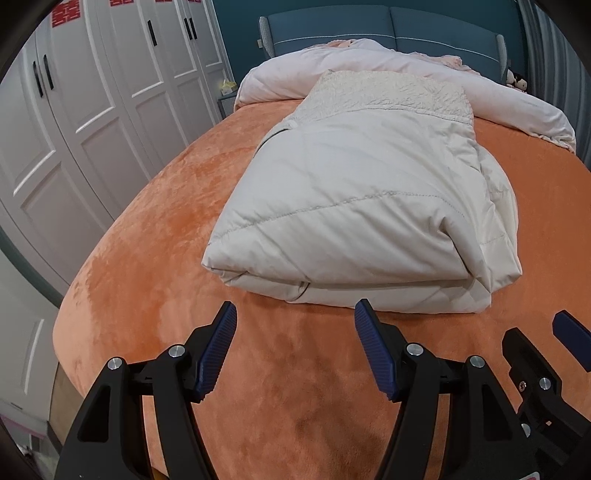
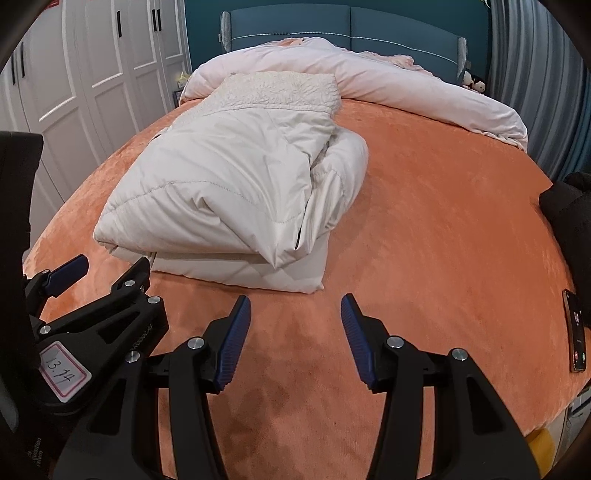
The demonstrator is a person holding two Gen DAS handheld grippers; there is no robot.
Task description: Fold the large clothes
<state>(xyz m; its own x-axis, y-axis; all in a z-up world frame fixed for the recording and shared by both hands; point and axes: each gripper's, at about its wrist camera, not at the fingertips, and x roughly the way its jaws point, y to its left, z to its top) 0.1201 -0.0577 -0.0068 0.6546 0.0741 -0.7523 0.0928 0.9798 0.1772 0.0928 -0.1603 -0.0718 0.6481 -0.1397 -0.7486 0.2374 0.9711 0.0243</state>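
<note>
The left gripper (image 1: pixel 295 314) has its blue pads spread apart with nothing between them, hanging over the orange bed cover (image 1: pixel 155 258) just short of the near edge of the folded cream padded coat (image 1: pixel 354 206). The right gripper (image 2: pixel 291 308) is close beside it, likewise spread and empty above the cover. The coat lies folded in a thick bundle mid-bed, fleecy collar end toward a rumpled pink duvet (image 2: pixel 406 88) by the blue headboard (image 2: pixel 332 22); a phone (image 2: pixel 576 332) lies near the bed's right edge.

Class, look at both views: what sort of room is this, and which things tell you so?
A bedroom: a bed with an orange cover, a blue padded headboard and white wardrobe doors.
</note>
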